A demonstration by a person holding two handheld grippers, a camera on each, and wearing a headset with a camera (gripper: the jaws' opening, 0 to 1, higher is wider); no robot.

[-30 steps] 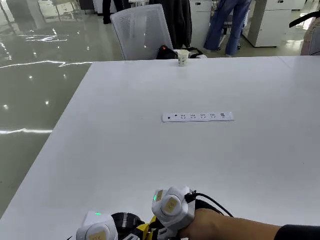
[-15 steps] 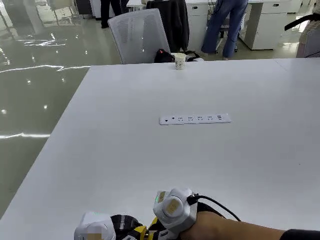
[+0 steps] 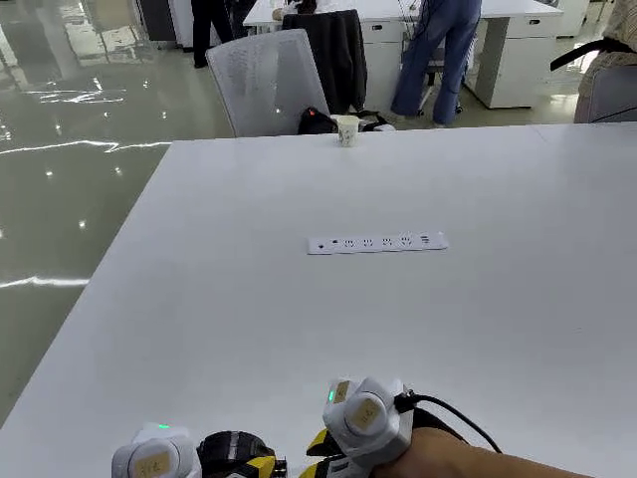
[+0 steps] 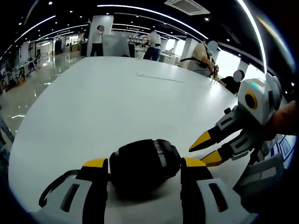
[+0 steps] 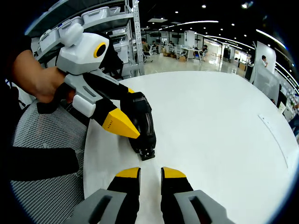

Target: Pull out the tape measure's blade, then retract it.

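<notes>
While I set up the pull, left gripper (image 4: 145, 163): clamped on the black tape measure (image 5: 142, 122), pinning its case to the table (image 3: 398, 329) so it shouldn't drag.
Right gripper (image 5: 151, 173): jaws a slit apart, empty, lined up on the blade hook (image 5: 146, 154).
Tape measure spot: near edge, left of centre.
Edges: table lip just beside the case, careful!
Open room: bare white top to the right and far, power strip (image 3: 376, 243) well apart.

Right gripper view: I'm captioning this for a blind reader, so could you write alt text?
The left gripper clamps a black tape measure near the edge of the white table. The right gripper, its yellow-tipped jaws slightly parted and empty, points at it.
</notes>
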